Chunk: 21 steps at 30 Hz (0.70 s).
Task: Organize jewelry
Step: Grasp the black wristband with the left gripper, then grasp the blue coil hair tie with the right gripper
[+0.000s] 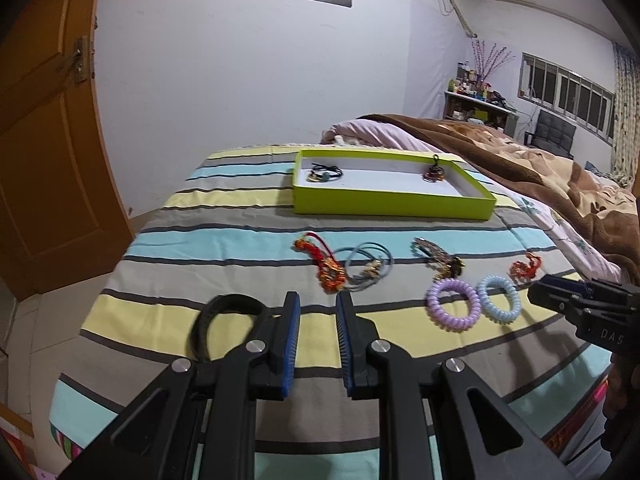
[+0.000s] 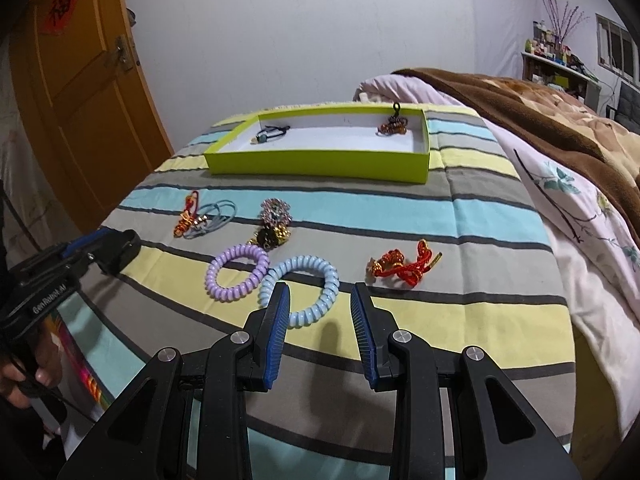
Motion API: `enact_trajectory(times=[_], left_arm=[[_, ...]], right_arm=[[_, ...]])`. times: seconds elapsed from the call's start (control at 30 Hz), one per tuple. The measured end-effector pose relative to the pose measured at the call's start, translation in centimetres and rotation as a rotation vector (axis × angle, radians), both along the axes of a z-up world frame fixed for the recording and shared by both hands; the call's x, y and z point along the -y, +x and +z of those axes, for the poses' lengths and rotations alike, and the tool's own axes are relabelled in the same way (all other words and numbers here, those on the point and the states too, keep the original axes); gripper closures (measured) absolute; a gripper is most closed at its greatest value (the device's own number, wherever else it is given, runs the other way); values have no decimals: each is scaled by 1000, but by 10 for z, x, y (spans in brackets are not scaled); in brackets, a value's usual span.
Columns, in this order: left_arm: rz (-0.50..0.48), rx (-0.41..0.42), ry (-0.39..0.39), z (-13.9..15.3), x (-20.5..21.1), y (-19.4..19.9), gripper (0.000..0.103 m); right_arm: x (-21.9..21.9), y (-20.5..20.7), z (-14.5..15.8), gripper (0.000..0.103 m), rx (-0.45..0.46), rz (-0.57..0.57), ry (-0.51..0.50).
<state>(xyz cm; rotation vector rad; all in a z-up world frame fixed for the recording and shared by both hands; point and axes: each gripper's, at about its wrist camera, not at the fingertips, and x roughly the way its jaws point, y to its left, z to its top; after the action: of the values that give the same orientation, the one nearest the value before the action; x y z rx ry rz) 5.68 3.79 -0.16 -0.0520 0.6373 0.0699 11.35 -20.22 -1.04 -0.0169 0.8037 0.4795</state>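
A lime green tray (image 1: 392,205) (image 2: 320,166) lies on the striped bedspread and holds a dark hair tie (image 1: 325,174) (image 2: 272,134) at its left and a brown beaded piece (image 1: 435,172) (image 2: 394,125) at its right. In front of it lie a red knotted charm (image 1: 326,266), blue hair ties (image 1: 370,266) (image 2: 214,218), a beaded clip (image 1: 438,258) (image 2: 275,220), a purple coil tie (image 1: 453,305) (image 2: 237,271), a light blue coil tie (image 1: 500,299) (image 2: 300,292) and a red charm (image 1: 527,269) (image 2: 404,266). My left gripper (image 1: 318,314) is open and empty near a black band (image 1: 224,326). My right gripper (image 2: 320,304) is open over the light blue coil tie.
A brown blanket (image 2: 540,120) and pink quilt (image 2: 580,220) cover the bed to the right. A wooden door (image 1: 44,160) stands at the left. The right gripper shows at the right edge of the left wrist view (image 1: 580,304); the left gripper shows at the left of the right wrist view (image 2: 80,256).
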Motion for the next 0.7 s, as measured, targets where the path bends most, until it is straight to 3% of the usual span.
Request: enact_trajectory(times=[0.57, 0.7], left_arm=[[148, -51, 5, -15, -58, 6, 81], [152, -98, -3, -25, -63, 9, 81]], right_arm=[[-15, 17, -16, 71, -59, -3, -67], [-20, 20, -17, 78, -57, 1, -91]])
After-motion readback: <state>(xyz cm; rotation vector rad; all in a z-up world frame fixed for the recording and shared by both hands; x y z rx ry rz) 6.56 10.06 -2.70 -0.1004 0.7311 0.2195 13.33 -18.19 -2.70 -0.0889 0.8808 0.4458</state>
